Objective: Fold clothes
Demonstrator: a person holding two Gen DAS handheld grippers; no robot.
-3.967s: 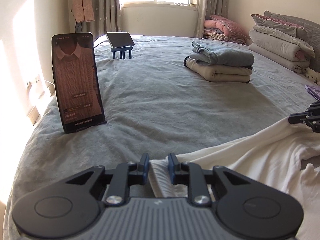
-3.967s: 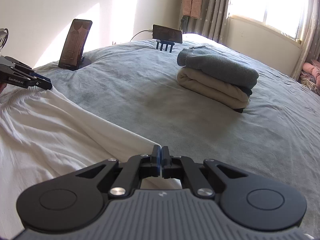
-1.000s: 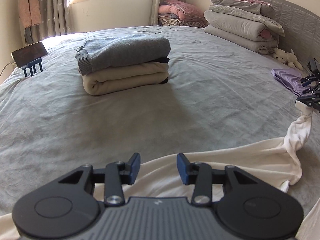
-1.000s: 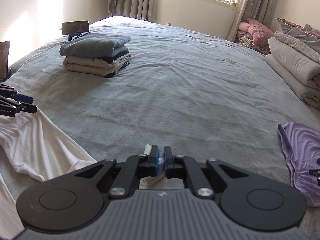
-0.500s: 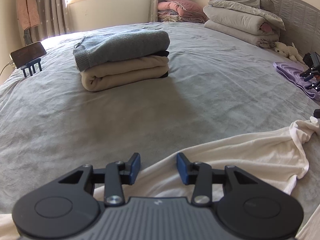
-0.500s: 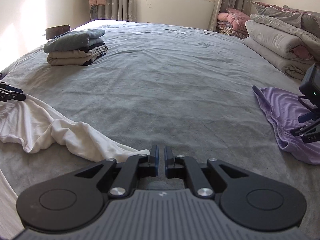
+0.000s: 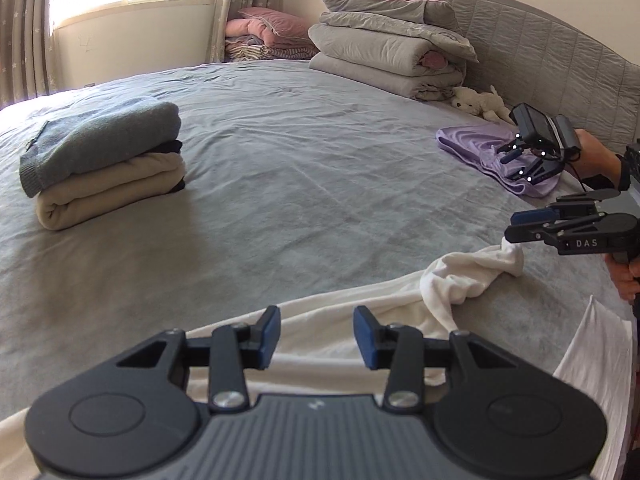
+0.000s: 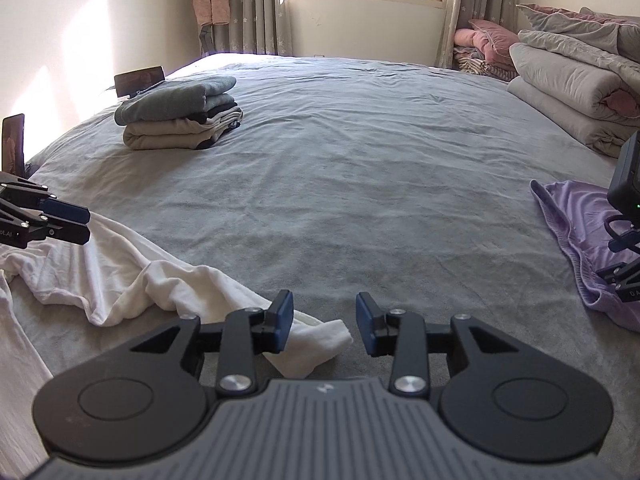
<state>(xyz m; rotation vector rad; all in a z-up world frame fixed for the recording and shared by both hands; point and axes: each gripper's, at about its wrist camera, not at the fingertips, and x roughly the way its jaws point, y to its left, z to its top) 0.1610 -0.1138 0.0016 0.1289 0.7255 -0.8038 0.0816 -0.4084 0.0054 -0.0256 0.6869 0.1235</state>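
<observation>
**White garment lies loose on the grey bed**

The white garment (image 8: 132, 276), soft and rumpled, sprawls across the velvety grey bedspread (image 8: 360, 184), one twisted end bunched into a rope. The right gripper (image 8: 325, 322) hangs over that limp end with its jaws opening, blue pads clear of the cloth. The left gripper (image 7: 316, 336) stands partly open above the garment's smooth edge, holding nothing. A neatly folded stack (image 7: 100, 164), fuzzy blue-grey over cream, sits well apart.
</observation>
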